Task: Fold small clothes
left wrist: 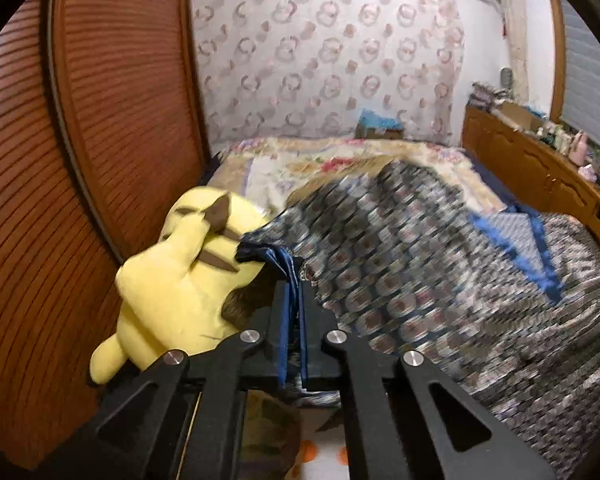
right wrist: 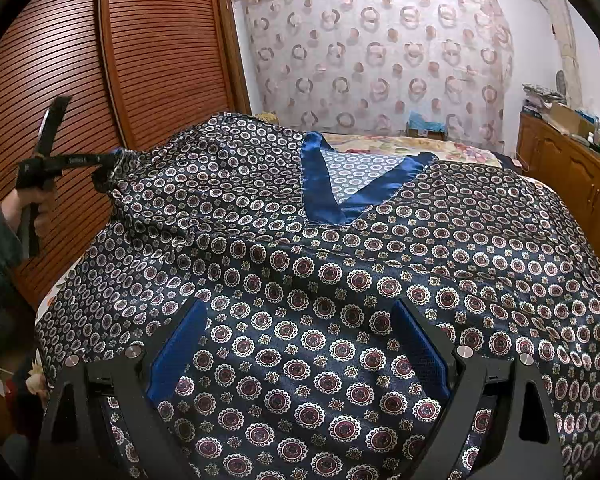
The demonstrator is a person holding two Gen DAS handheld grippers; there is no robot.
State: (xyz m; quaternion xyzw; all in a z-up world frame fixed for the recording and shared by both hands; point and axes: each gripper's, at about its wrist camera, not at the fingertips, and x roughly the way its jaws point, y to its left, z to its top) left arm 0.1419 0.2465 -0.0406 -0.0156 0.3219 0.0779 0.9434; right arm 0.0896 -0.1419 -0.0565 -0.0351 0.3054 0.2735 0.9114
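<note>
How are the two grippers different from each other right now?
The left gripper is shut on a bunched edge of the patterned shirt, lifting it; the right gripper is open and holds nothing. The left sits at the shirt's side near a yellow plush toy; the right hovers over its front. Both are black with blue pads.

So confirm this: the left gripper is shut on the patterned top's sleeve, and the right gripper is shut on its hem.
Wrong about the right gripper: in the right wrist view its jaws stand wide open over the patterned top, gripping nothing. The left gripper is indeed shut on the sleeve.
</note>
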